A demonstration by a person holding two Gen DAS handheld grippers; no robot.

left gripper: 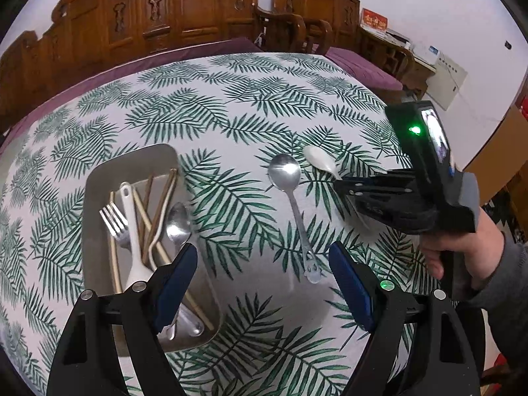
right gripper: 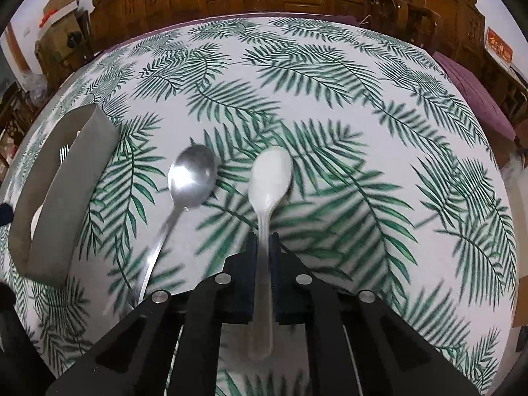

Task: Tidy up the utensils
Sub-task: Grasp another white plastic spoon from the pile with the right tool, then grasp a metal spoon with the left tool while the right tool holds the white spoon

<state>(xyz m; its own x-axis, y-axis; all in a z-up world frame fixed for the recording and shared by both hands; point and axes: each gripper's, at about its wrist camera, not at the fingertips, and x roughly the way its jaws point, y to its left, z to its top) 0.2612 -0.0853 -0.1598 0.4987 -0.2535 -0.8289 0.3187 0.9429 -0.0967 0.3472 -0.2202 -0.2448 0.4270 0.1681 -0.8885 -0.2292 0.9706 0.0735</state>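
Utensils lie partly in a tray (left gripper: 99, 178), partly on the leaf-print cloth (left gripper: 231, 105). Left of the left tongs (left gripper: 264, 283), with their left finger (left gripper: 175, 283) over its near corner, the metal tray holds a fork (left gripper: 114, 222), a white spoon (left gripper: 132, 227), chopsticks (left gripper: 147, 204) and a steel spoon (left gripper: 178, 224), all lengthwise and overlapping. The left tongs stand wide open with nothing between the pads. Ahead of them, in the gap between the fingers, a second steel spoon (left gripper: 290, 198) rests on the cloth, bowl away, handle toward the tongs. Further right, the right tongs (right gripper: 264, 241), held in a hand (left gripper: 462, 247), are closed on the handle of a white plastic spoon (right gripper: 269, 181); its bowl points ahead of the pads and its handle end runs back between them. In the right wrist view the steel spoon (right gripper: 191, 178) lies just left of that white spoon, and the tray (right gripper: 66, 181) is well left.
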